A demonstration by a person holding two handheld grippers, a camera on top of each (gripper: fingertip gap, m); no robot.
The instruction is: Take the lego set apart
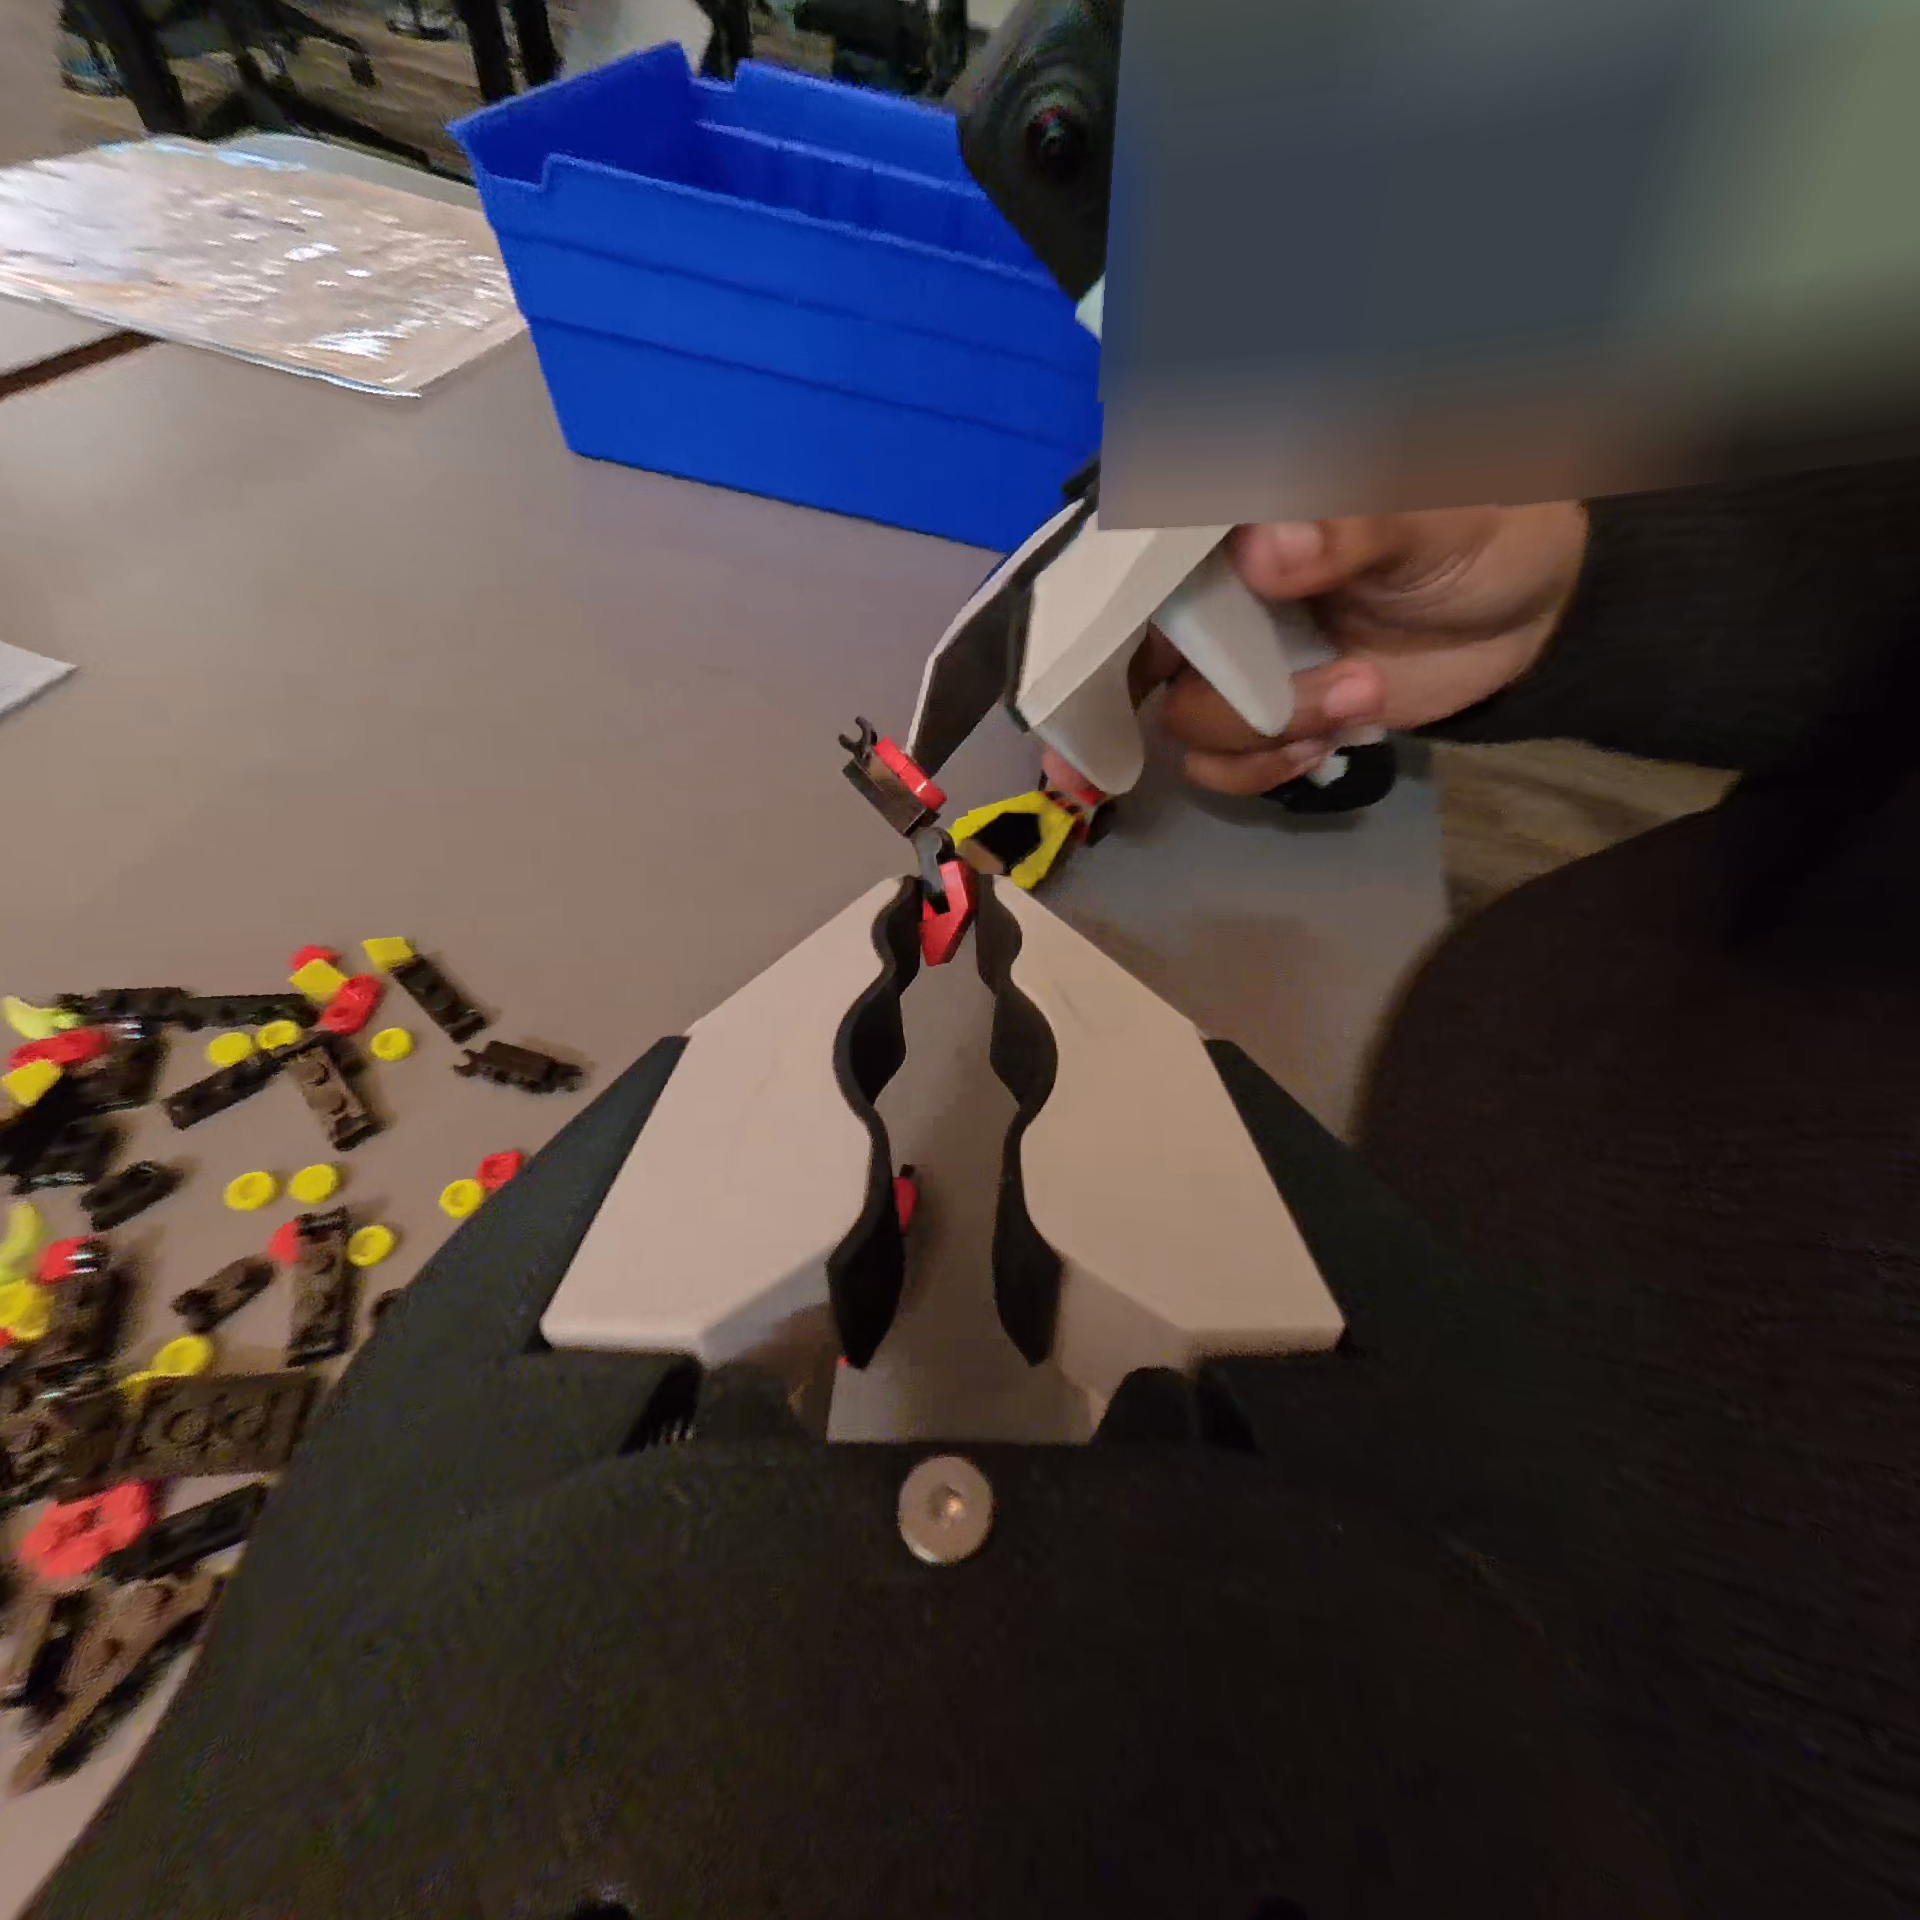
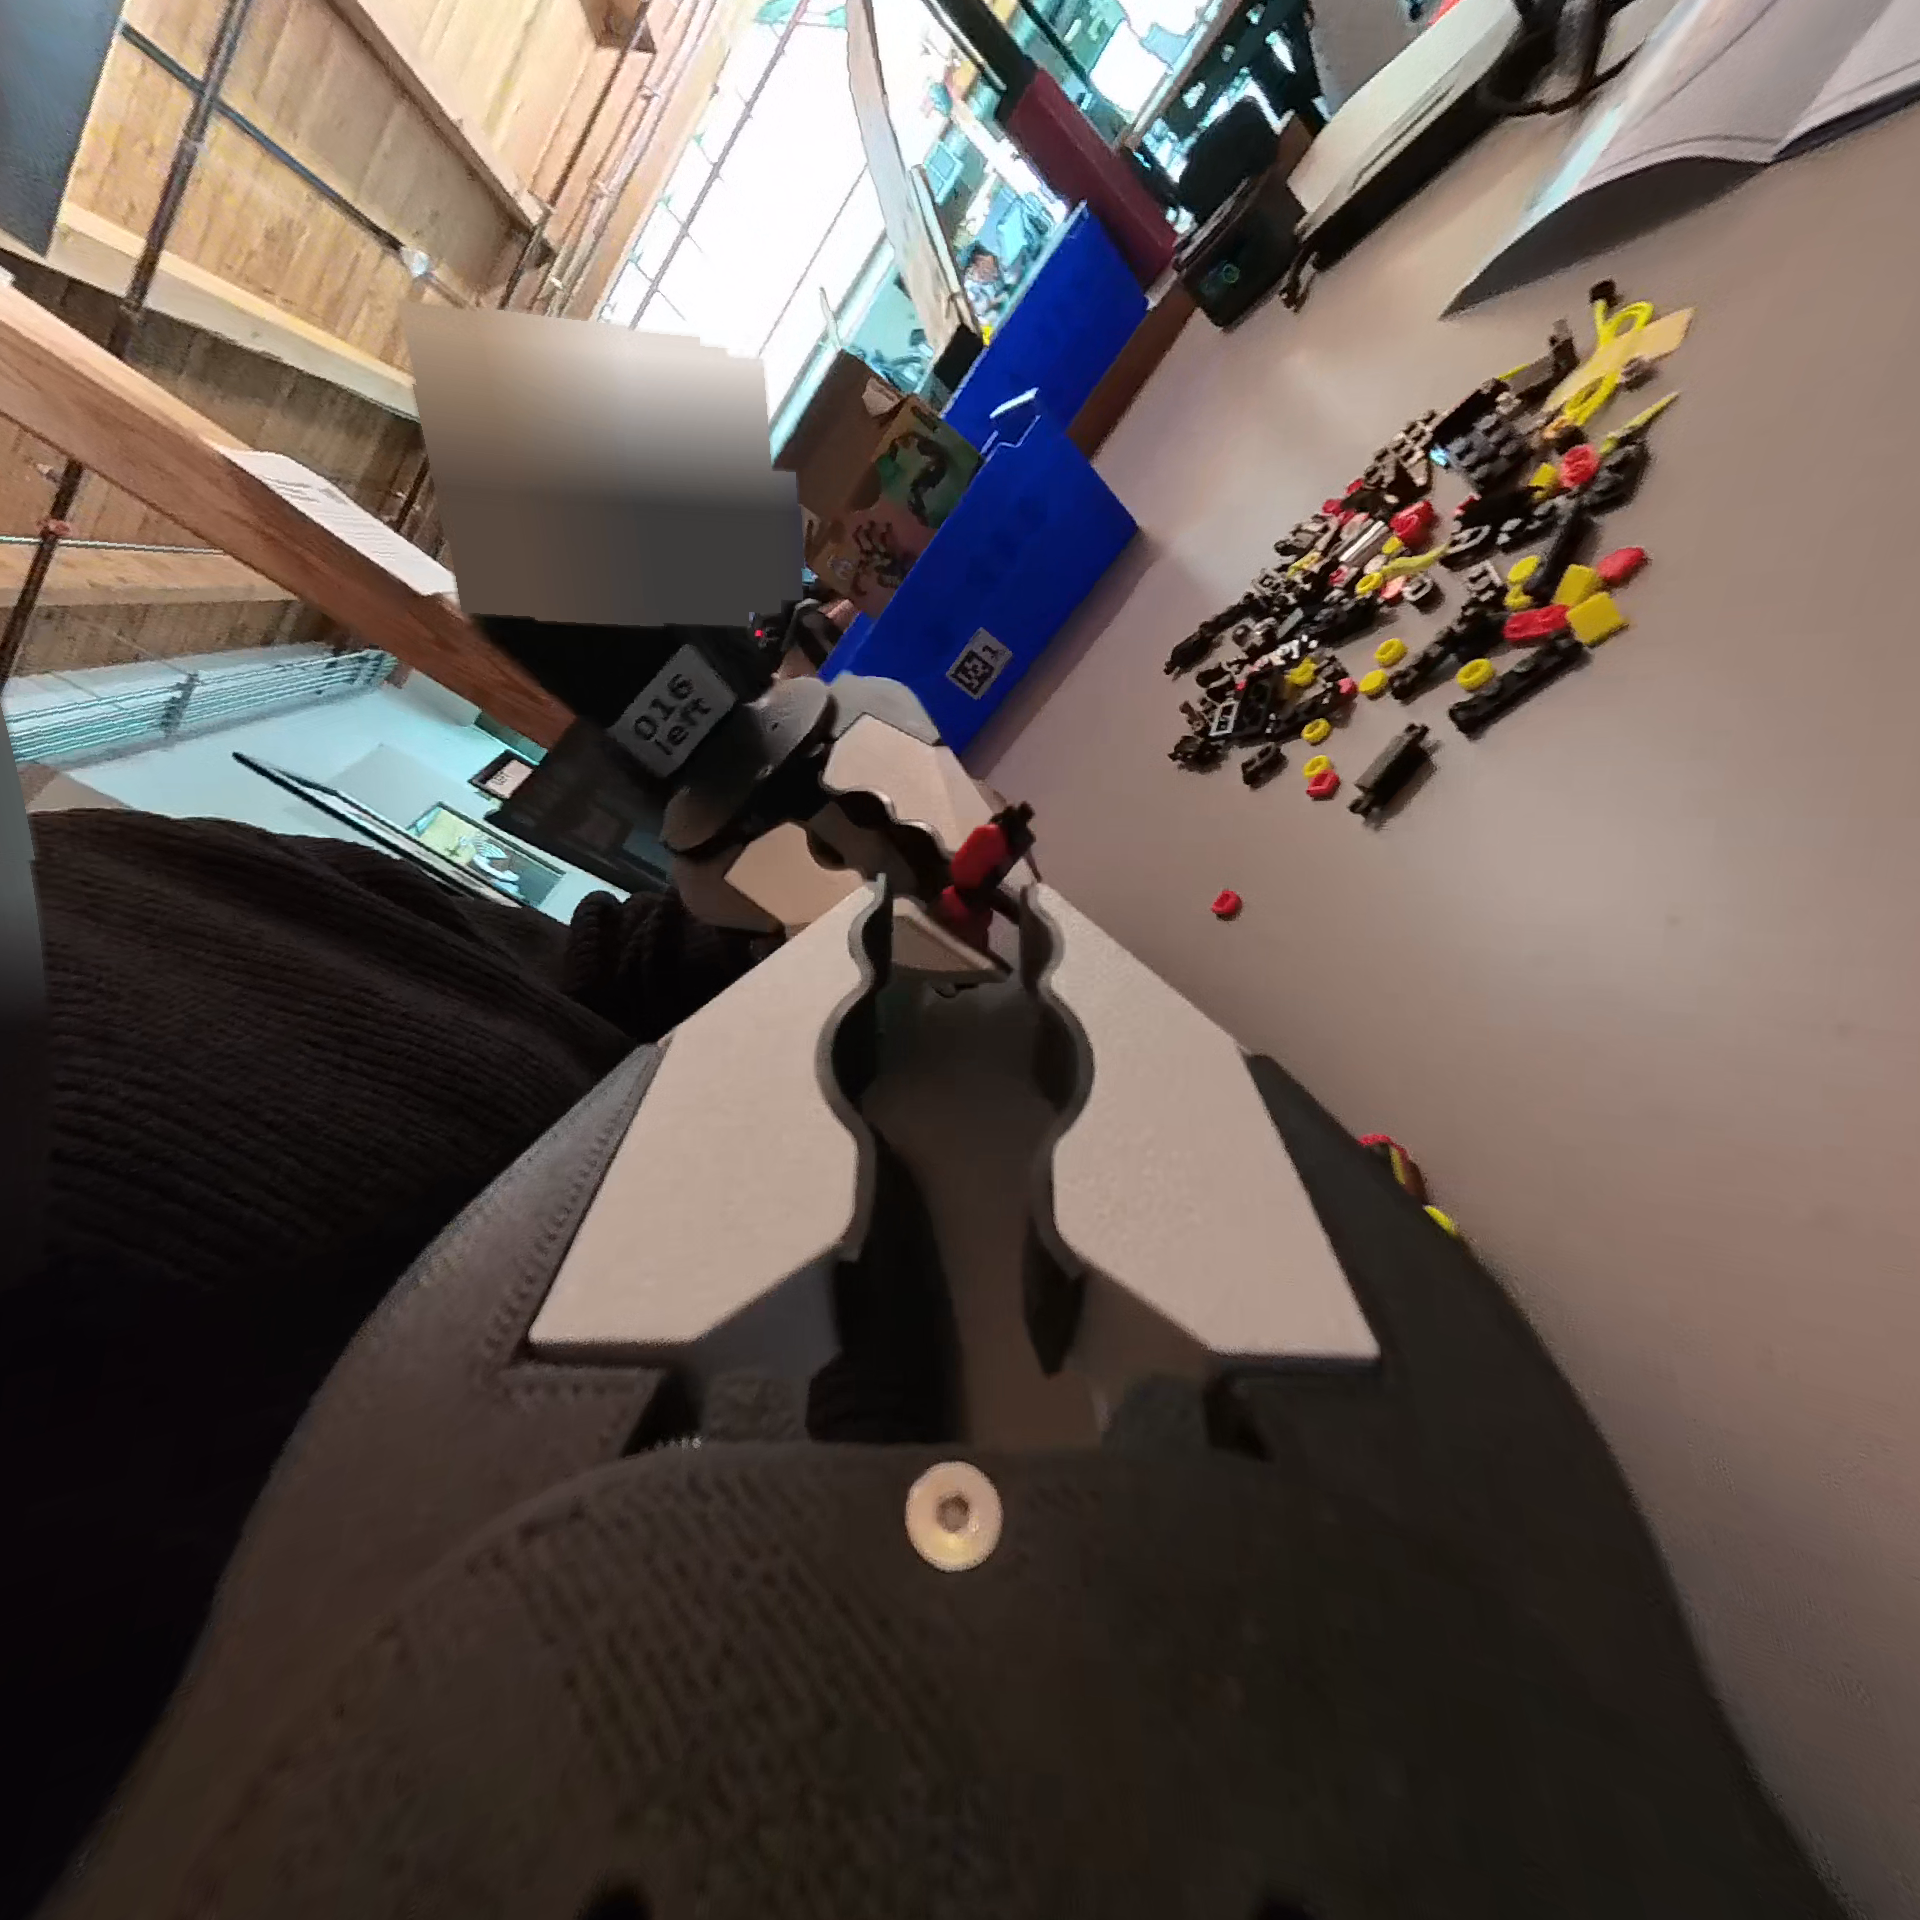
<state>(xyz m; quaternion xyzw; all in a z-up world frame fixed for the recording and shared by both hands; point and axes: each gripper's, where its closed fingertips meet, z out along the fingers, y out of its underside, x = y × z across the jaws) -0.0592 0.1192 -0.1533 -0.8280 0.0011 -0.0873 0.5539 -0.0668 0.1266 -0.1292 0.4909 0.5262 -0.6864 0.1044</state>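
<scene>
A small red-and-black lego assembly (image 1: 914,831) is held above the grey table (image 1: 520,675) between both grippers. My left gripper (image 1: 948,906) is shut on its red end piece (image 1: 943,925). My right gripper (image 1: 921,767) comes in from the upper right and pinches the other end, a black plate with a clip and a red piece (image 1: 891,779). In the right wrist view my right gripper (image 2: 954,912) is shut on the shiny plate (image 2: 935,951). The left gripper (image 2: 971,868) meets it head-on with the red piece (image 2: 982,847) at its tips.
Loose black, yellow and red lego parts (image 1: 187,1195) lie in a pile at the left, also seen in the right wrist view (image 2: 1455,582). A yellow-and-black part (image 1: 1013,831) lies under the grippers. A blue bin (image 1: 790,312) stands behind. A lone red piece (image 2: 1226,902) lies on the table. My two grippers' fingertips are within a few centimetres of each other.
</scene>
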